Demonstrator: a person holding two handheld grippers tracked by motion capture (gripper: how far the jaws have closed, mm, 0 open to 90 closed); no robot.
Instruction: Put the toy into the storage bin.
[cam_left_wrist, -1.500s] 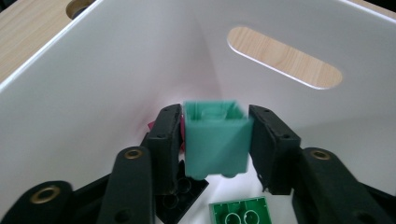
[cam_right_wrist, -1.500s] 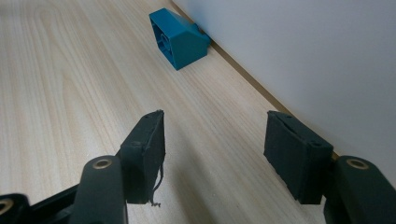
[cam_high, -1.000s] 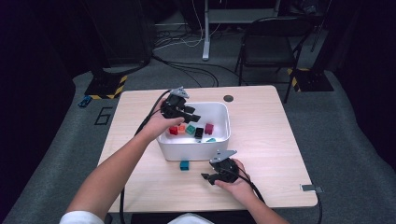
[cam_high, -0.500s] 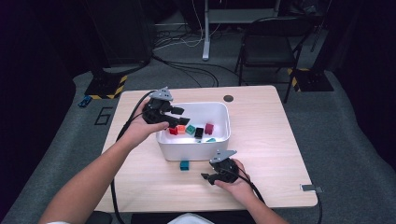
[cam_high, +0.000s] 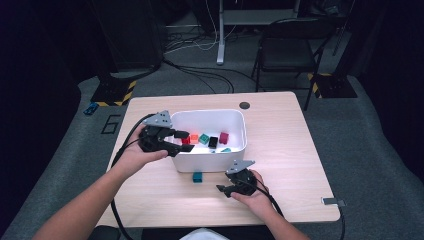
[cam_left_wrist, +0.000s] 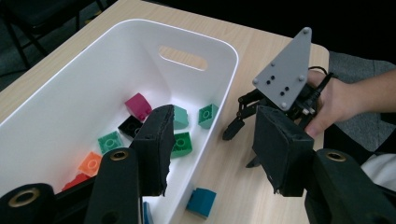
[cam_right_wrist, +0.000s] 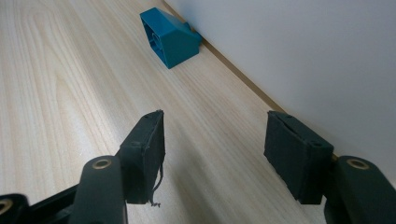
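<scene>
Near my right gripper (cam_high: 235, 186), jaws open and empty, a small teal plastic brick (cam_right_wrist: 169, 35) lies on the pale wooden tabletop (cam_high: 300, 145), touching the white plastic bin (cam_high: 210, 159). It looks light, rigid, slippery; I'd pinch its flat sides. My left gripper (cam_high: 176, 142), open too, hangs at the bin's rim. No writing is legible.

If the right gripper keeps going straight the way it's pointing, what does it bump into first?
Probably the blue block. The right gripper is open and points along the table beside the white bin's wall; the block lies ahead, slightly off-centre, so it might just graze past it.
</scene>
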